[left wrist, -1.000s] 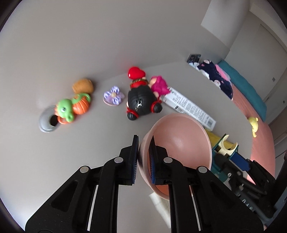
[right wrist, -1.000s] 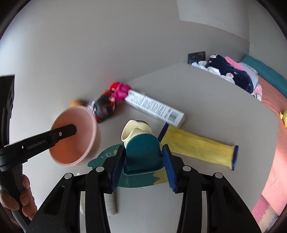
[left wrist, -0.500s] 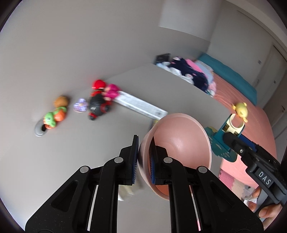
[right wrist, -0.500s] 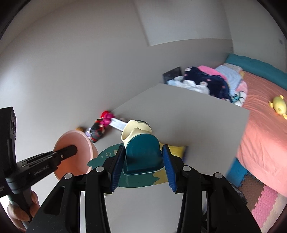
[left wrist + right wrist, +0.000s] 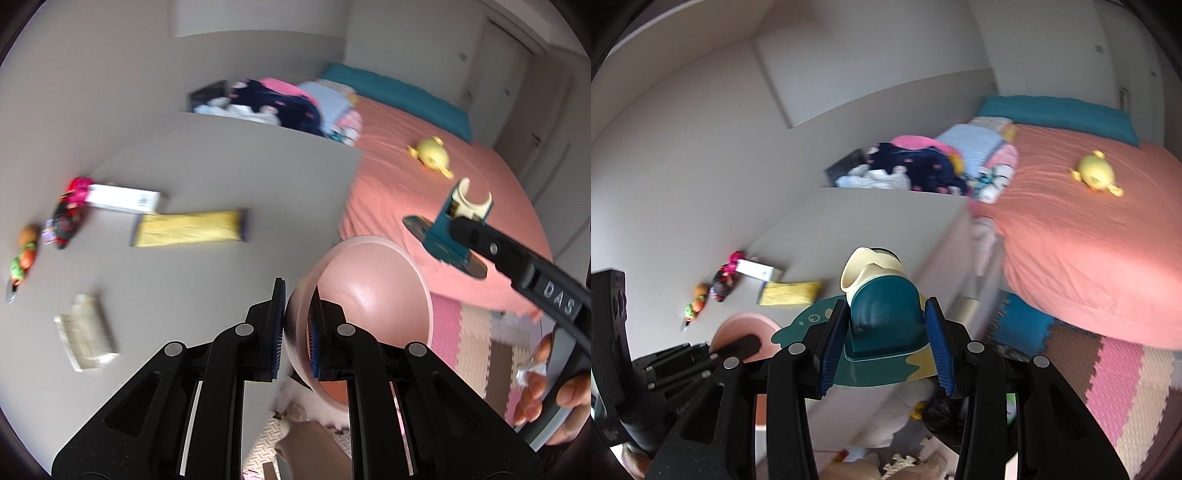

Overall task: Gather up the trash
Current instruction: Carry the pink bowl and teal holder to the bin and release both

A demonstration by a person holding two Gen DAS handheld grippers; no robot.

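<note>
While both claws are lifted off the grey table [image 5: 229, 155], each has something clamped. The left gripper [image 5: 297, 325] pinches the near rim of a pink bowl [image 5: 369, 295] between its blue pads, one pad outside the wall and one inside, the bowl tipped with its hollow facing us past the table's right edge. The right gripper [image 5: 886, 347] squeezes the sides of a teal holder [image 5: 882, 314] with a cream top and a flat, fish-shaped base, held above the floor mats [image 5: 1108, 373]. On the table lie a yellow wrapper [image 5: 188, 229], a white carton [image 5: 123, 197] just beyond it, and a crumpled pale packet [image 5: 86, 332] nearer, well apart. Small toys [image 5: 66, 218] cluster at the far left. A bed [image 5: 1089, 229] with a salmon cover stands to the right.
</note>
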